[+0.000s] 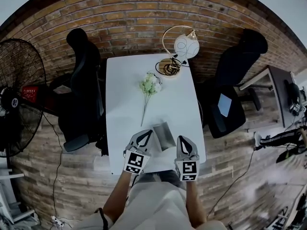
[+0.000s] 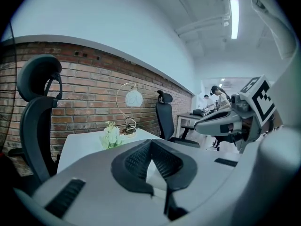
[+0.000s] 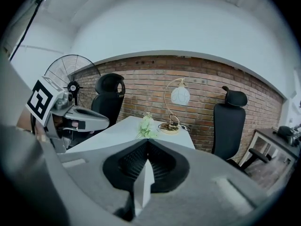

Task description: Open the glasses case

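A grey glasses case (image 1: 164,134) lies on the white table (image 1: 123,87) near its front edge; I cannot tell whether its lid is up. My left gripper (image 1: 146,135) hovers just left of the case and my right gripper (image 1: 185,141) just right of it, both raised off the table. In the left gripper view the left gripper (image 2: 151,142) has its pads meeting at the tips with nothing held. The right gripper (image 3: 148,145) is likewise shut and empty in its own view. Neither gripper view shows the case.
A sprig of pale flowers (image 1: 149,85) lies mid-table and a gold arc lamp (image 1: 176,49) stands at the far end. Black office chairs (image 1: 84,80) (image 1: 235,78) flank the table. A standing fan (image 1: 17,95) is at the left, a desk (image 1: 280,92) at the right, and a brick wall behind.
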`<control>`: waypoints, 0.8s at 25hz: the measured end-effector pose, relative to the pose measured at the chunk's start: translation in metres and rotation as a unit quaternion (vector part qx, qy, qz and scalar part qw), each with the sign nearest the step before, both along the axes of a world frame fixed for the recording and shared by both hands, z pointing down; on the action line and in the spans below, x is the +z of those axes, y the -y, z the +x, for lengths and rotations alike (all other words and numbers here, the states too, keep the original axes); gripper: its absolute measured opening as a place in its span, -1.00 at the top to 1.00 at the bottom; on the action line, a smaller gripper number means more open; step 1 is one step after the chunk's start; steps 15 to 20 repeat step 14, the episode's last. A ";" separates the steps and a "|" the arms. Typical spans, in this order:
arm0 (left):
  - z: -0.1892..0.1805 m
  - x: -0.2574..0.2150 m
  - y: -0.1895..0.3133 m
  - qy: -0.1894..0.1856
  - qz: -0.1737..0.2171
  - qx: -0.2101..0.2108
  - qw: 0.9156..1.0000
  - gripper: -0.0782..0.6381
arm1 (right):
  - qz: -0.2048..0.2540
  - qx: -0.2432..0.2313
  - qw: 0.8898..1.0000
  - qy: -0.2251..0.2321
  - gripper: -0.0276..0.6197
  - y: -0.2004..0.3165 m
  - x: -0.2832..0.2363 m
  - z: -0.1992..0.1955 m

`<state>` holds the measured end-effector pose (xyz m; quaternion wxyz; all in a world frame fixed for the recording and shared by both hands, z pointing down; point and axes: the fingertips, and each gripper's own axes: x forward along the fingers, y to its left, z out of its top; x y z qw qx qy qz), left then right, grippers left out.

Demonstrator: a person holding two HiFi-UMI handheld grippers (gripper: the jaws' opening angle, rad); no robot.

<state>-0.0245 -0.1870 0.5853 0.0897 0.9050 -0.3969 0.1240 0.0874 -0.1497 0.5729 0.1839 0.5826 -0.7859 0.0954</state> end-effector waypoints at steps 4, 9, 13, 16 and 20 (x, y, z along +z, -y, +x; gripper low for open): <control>0.001 -0.012 -0.002 -0.008 0.013 -0.011 1.000 0.77 | 0.011 -0.010 1.000 -0.005 0.89 0.001 -0.007 -0.001; 0.005 -0.025 -0.003 -0.007 0.026 -0.026 0.999 0.77 | 0.026 -0.030 0.999 0.003 0.90 0.006 -0.019 -0.002; 0.018 -0.029 -0.003 -0.005 0.031 -0.037 0.999 0.77 | 0.037 -0.040 0.998 0.019 0.90 0.008 -0.029 0.005; 0.022 -0.030 -0.004 -0.005 0.032 -0.039 0.999 0.77 | 0.039 -0.042 0.998 0.021 0.90 0.008 -0.030 0.009; 0.022 -0.030 -0.004 -0.005 0.032 -0.039 0.999 0.77 | 0.039 -0.042 0.998 0.021 0.90 0.008 -0.030 0.009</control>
